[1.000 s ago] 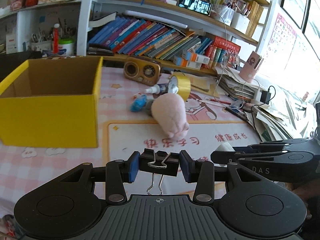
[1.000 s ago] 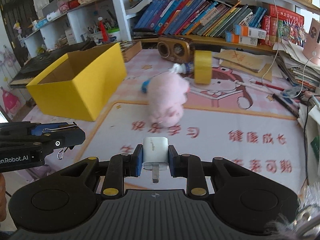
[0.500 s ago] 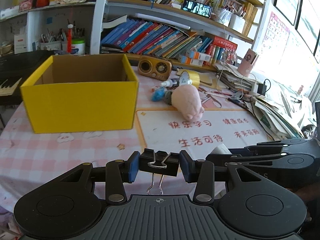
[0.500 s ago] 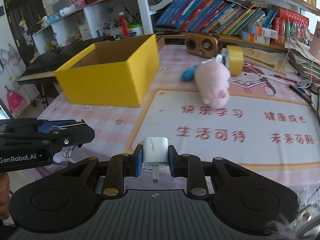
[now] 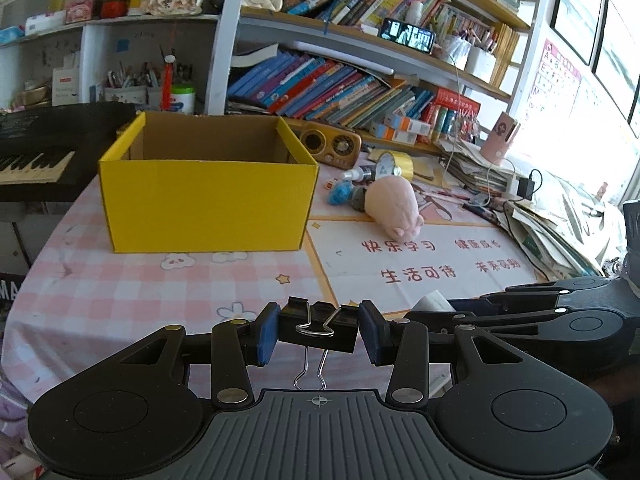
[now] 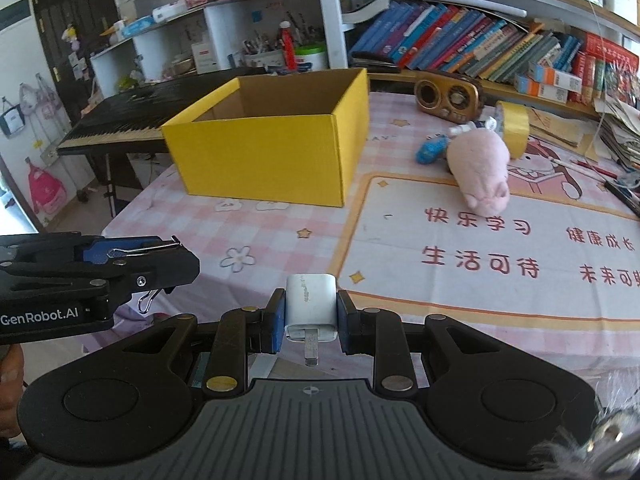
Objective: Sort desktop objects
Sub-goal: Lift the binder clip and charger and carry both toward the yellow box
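Observation:
My left gripper [image 5: 318, 330] is shut on a black binder clip [image 5: 320, 326], its wire handles hanging toward the camera. My right gripper [image 6: 311, 312] is shut on a white charger plug [image 6: 310, 306], prong pointing back at the camera. Both hover over the near edge of the table. An open yellow cardboard box [image 5: 206, 188] [image 6: 276, 148] stands ahead on the pink checked tablecloth; its inside looks bare. A pink plush pig [image 5: 394, 208] [image 6: 480, 168] lies right of the box. The right gripper [image 5: 432, 308] also shows at the right of the left wrist view, and the left gripper [image 6: 176, 258] at the left of the right wrist view.
Behind the pig lie a blue toy [image 6: 431, 150], a small bottle [image 5: 360, 172], a yellow tape roll [image 6: 514, 128] and a brown radio [image 6: 448, 96]. Bookshelves [image 5: 340, 88] line the back. A keyboard piano [image 6: 120, 120] stands left of the table. Paper stacks and cables [image 5: 560, 216] crowd the right edge.
Both grippers have drawn back and to the left with their objects still held. The yellow box now sits ahead of both, and the pig looks farther away and to the right.

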`<state>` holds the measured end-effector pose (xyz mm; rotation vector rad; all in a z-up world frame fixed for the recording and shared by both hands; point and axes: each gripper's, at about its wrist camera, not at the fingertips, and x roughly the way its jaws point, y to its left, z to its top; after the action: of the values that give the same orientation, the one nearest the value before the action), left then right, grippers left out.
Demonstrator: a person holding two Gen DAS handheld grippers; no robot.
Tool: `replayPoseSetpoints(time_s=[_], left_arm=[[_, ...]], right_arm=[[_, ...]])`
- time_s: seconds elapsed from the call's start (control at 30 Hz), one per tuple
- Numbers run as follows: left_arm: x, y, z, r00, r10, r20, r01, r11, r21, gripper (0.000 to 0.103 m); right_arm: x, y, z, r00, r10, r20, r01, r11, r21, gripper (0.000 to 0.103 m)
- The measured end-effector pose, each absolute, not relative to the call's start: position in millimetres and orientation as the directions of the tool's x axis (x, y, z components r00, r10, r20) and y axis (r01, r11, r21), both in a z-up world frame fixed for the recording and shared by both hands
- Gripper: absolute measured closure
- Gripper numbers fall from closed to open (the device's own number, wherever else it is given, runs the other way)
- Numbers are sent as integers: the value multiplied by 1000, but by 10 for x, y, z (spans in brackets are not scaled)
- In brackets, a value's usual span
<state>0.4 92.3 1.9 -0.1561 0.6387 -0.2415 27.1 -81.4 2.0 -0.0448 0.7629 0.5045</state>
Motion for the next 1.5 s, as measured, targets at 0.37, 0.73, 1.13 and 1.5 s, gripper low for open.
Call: replayPoseSetpoints(time_s=[0.37, 0.73, 1.13, 1.5], left_arm=[[-124, 1070, 29, 795, -236, -559, 132, 966, -221, 61], [-241, 1198, 42, 809, -208, -549, 94, 969, -228, 61], [-257, 1301, 49, 811, -191, -552, 71, 970, -232, 61], [-208, 1332, 13, 800, -184, -571, 56, 971, -234, 61]], right_arm=[[202, -678, 42, 601, 444, -665, -486, 863, 137, 80], [144, -550, 46, 580, 471, -664, -525, 840, 136, 80], [153, -438, 65, 571, 482, -664, -543, 829, 135, 80], [234, -372, 45, 547, 491, -678, -556, 818, 145, 80]])
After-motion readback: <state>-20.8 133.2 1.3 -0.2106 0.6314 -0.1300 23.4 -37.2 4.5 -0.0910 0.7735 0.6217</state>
